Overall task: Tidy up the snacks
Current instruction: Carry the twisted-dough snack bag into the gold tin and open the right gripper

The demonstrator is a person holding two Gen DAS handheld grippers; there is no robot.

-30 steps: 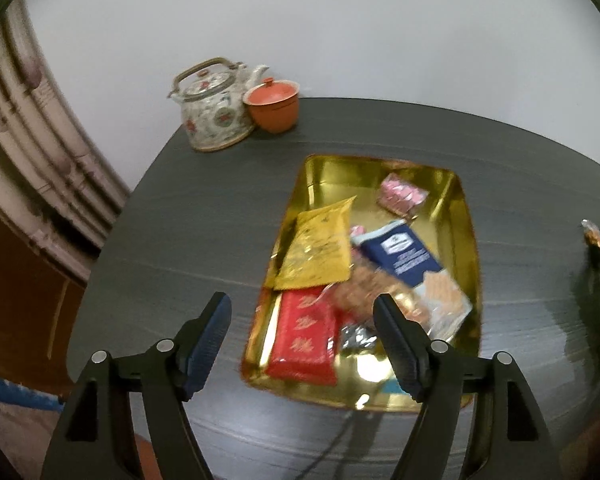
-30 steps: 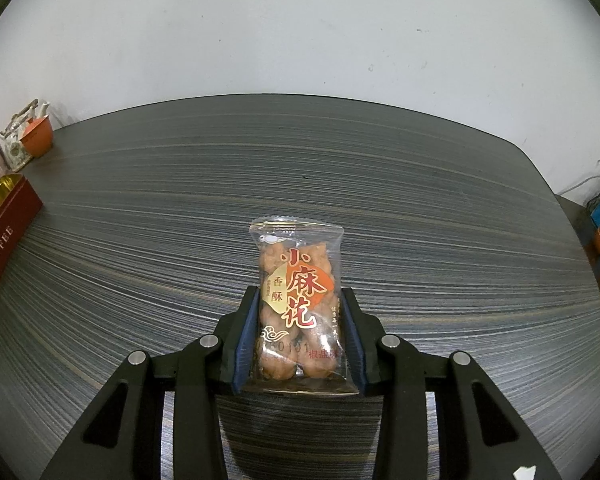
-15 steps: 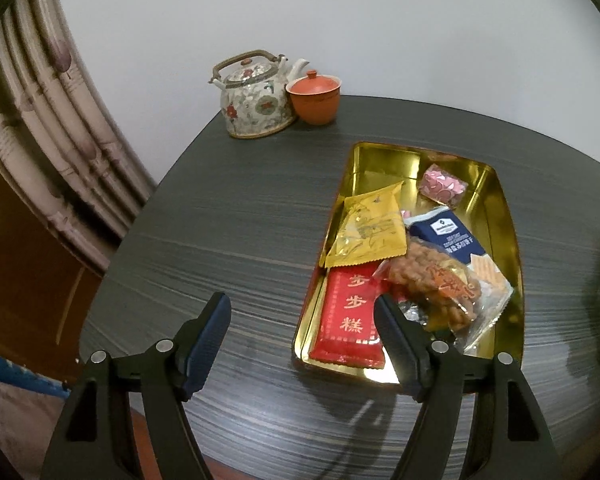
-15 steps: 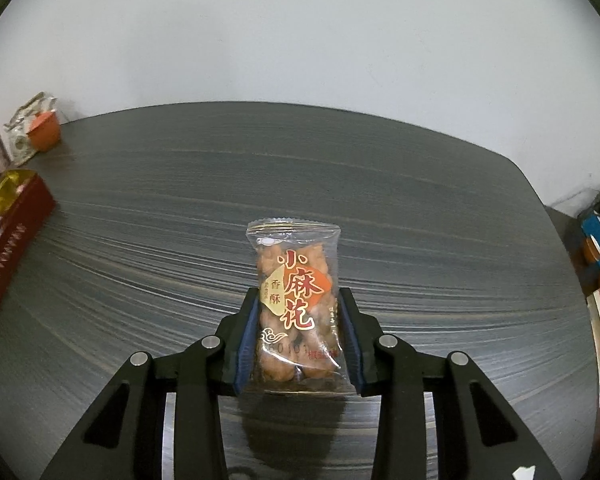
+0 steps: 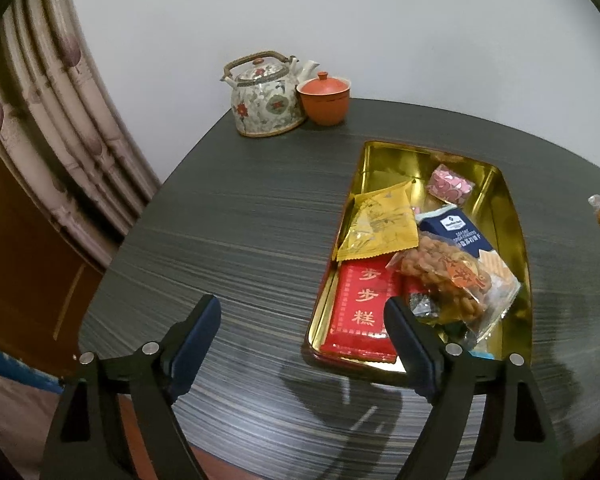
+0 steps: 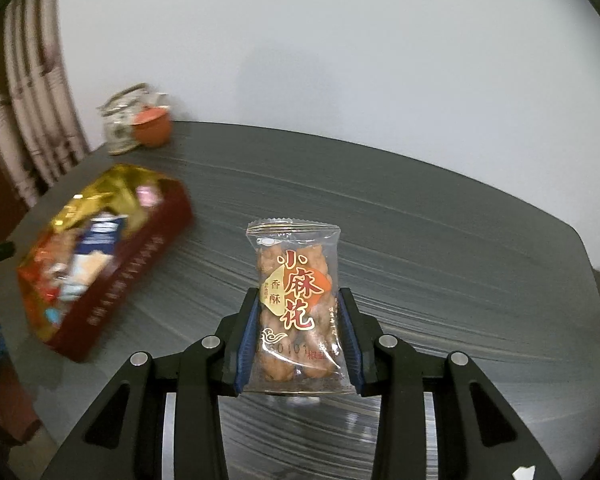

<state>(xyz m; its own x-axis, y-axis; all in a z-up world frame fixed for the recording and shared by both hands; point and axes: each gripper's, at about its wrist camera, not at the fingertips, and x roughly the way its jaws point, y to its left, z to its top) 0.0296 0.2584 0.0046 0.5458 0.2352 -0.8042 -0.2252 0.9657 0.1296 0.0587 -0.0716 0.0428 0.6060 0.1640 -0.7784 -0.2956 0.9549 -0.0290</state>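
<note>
The left gripper (image 5: pixel 304 334) hovers with jaws spread wide; the right gripper (image 6: pixel 299 334) clamps a twisted-dough snack packet (image 6: pixel 296 308).

Left wrist view looks down from near the table's (image 5: pixel 240 248) front-left corner onto the gold tray (image 5: pixel 512 216). Right wrist view faces across the table from farther right, sharing tray (image 6: pixel 140 252) and teapot (image 6: pixel 120 132).

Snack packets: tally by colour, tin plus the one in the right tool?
Yellow packet: 1
Red packet: 1
Navy packet: 1
Pink packet: 1
Clear twist packets: 2, one in the gold tin, one in the right tool
Total: 6 told apart; more lie partly hidden underneath.
</note>
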